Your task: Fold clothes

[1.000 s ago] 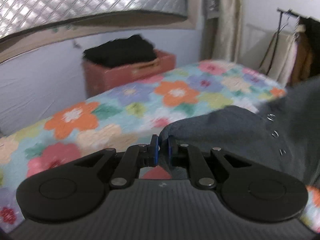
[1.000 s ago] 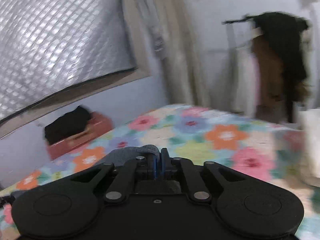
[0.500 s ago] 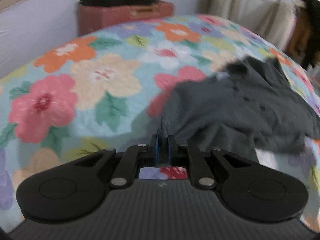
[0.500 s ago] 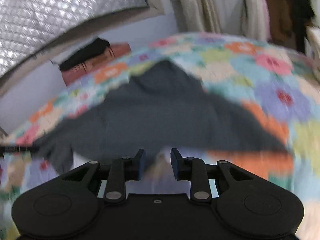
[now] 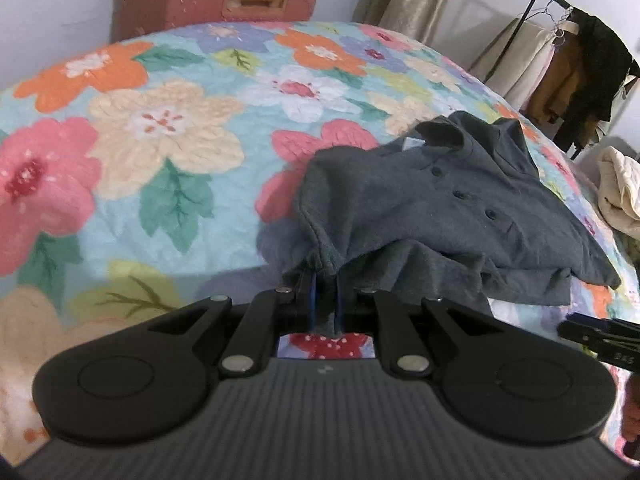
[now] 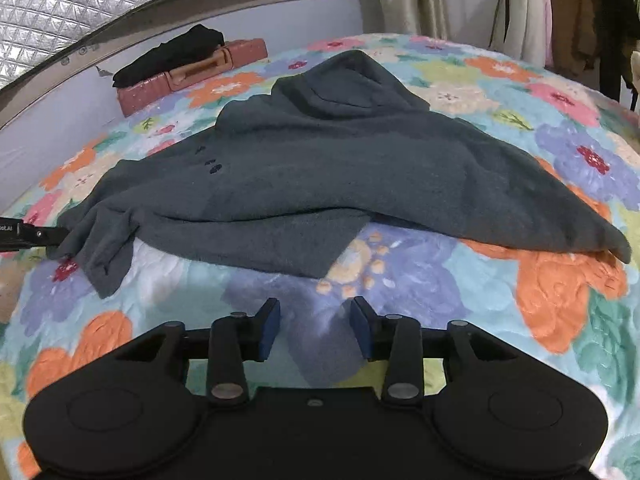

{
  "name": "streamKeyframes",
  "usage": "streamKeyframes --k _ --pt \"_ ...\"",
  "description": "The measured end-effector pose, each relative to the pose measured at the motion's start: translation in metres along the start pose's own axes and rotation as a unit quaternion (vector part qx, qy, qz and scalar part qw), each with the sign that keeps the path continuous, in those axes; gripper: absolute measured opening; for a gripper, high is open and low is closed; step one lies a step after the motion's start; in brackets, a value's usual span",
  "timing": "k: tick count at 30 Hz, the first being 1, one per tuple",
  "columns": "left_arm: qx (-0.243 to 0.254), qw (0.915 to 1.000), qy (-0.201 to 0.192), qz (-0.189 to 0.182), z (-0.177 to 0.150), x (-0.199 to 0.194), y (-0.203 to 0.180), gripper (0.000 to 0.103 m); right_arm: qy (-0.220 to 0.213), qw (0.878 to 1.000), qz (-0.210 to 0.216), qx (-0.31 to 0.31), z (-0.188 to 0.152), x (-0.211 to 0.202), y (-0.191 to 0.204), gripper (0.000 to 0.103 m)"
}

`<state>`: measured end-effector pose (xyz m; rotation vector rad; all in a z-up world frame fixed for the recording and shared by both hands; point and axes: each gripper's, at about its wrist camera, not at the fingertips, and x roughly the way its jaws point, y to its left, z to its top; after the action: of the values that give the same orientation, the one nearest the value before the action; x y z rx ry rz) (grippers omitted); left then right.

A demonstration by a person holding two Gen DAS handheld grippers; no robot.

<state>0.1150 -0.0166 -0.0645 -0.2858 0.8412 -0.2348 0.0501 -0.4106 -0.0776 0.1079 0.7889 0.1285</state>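
Your left gripper (image 5: 325, 300) has its blue pads pinched nearly together on a bunched edge of the dark grey polo shirt (image 5: 436, 208); the cloth drapes over the fingertips, so you cannot see which part of the hem or sleeve is caught. Your right gripper (image 6: 314, 326) stands wide apart with nothing between its pads, hovering over the floral bedspread (image 6: 400, 280) just short of the shirt's near edge.

The shirt lies crumpled on the bedspread, collar (image 5: 448, 132) and button placket (image 5: 460, 194) facing up in the left view. In the right view the same shirt (image 6: 320, 168) spreads broadly, one corner trailing toward the bedspread's right side, a lower layer poking out beneath; how it is folded under itself is hidden.

Beyond the shirt, at the bedspread's far edge, a pink case (image 6: 192, 76) carries a black folded garment (image 6: 168, 56); its lower part is cut off by the bedspread. Farther off beyond the shirt hangs a clothes rack (image 5: 576, 68), partly cropped. A cream bundle (image 5: 620, 196) sits at the frame edge, too cut off to identify.
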Motion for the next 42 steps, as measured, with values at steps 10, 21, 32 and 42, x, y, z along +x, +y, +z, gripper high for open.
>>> streamKeyframes --k 10,21,32,42 --pt "-0.020 0.9997 -0.002 -0.015 0.001 0.009 0.006 0.009 -0.044 0.985 -0.074 -0.152 0.020 0.035 0.037 0.058" --pt "-0.034 0.9989 -0.007 -0.030 0.002 0.006 0.007 0.009 -0.154 0.972 -0.117 -0.136 0.023 -0.035 0.033 0.008" --pt "-0.048 0.9977 -0.010 -0.046 0.002 0.000 0.006 0.009 -0.178 0.965 -0.132 -0.139 0.008 -0.077 0.043 0.008" --pt "-0.054 0.9956 0.000 -0.077 0.009 -0.004 -0.002 0.009 -0.252 0.934 -0.148 -0.208 -0.006 -0.140 0.095 0.008"
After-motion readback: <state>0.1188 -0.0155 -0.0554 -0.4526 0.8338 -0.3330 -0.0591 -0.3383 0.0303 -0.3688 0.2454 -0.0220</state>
